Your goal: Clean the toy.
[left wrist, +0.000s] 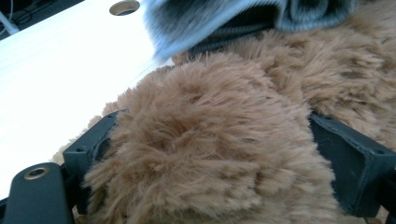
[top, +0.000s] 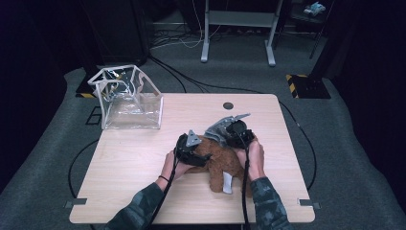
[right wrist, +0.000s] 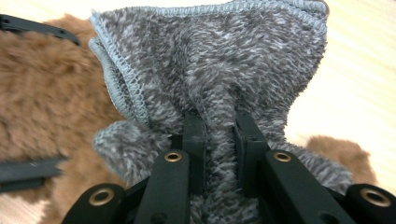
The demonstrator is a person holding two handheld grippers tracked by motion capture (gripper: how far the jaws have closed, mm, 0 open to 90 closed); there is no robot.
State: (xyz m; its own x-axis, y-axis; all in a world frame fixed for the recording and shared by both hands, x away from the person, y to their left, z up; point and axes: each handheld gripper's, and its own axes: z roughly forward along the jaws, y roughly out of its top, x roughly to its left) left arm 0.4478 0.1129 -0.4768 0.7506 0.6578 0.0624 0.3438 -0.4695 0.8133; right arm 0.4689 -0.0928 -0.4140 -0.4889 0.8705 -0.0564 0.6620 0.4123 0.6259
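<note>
A brown plush toy (top: 218, 163) lies on the wooden table (top: 134, 163), right of centre and near the front. My left gripper (top: 197, 155) comes at it from the left. Its jaws stand wide on either side of a rounded furry part of the toy (left wrist: 210, 140), and the fur bulges between the pads. A grey fleece garment (top: 218, 130) lies bunched at the toy's far end. My right gripper (right wrist: 219, 130) is shut on a fold of that garment (right wrist: 210, 60), lifting it above the brown fur (right wrist: 46, 93). The garment's hem (left wrist: 210, 18) hangs just beyond the left jaws.
A clear plastic pouch with white edging (top: 127, 98) stands open at the table's back left corner. A round cable hole (top: 228, 105) sits near the back edge. A pale grey strip (top: 227, 182) lies against the toy's near end. Cables run over the floor behind.
</note>
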